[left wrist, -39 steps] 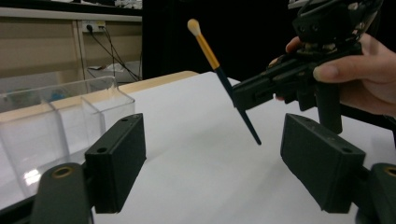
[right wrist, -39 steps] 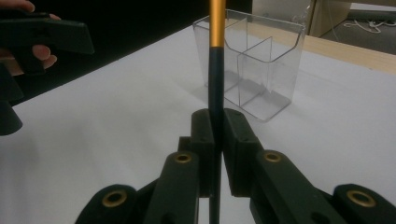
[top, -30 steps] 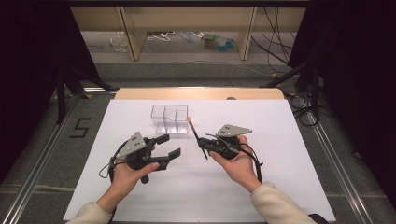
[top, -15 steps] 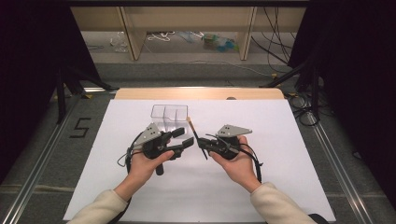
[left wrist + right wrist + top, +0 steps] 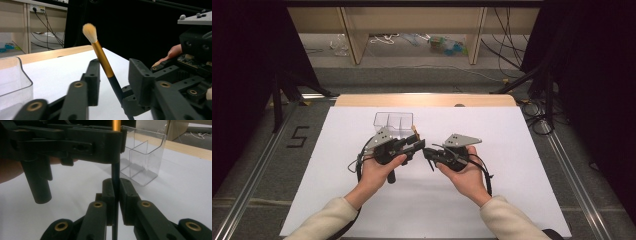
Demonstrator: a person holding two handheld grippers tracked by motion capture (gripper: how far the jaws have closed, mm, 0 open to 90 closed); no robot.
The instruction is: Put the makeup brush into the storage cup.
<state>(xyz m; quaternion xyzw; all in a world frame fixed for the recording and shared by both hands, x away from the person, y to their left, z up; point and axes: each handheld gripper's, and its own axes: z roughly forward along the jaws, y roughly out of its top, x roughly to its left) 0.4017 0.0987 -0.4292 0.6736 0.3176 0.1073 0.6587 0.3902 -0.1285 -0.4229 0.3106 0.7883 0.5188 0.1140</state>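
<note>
At the middle of a white-covered table (image 5: 522, 165), seen from the high view, a person's two hands hold a pair of black two-jaw grippers close together, tips almost meeting. Between them stands a makeup brush (image 5: 101, 56) with a pale fluffy tip, a gold ferrule and a thin black handle. From the right gripper view, the right gripper (image 5: 116, 192) has its two pads pressed together on the black handle, clamping the brush so that it rises upward and slightly tilted. The left gripper (image 5: 116, 80), seen from its own view, has its jaws partly apart on either side of the same brush, higher up, about where the gold ferrule meets the black handle; these jaws have just been closing in, with the brush between them. One pad stands right against the handle, while a clear gap remains to the other pad, so the left jaws do not clamp it. In the high view the left gripper (image 5: 414, 146) sits just left of the right gripper (image 5: 428, 156), each carrying a grey three-cornered plate on top. Just behind the left gripper, touching the table, stands a clear plastic organiser box (image 5: 393, 121) with divided compartments; the brush is near it but outside it. A cream sleeve (image 5: 329, 217) covers each forearm.
</note>
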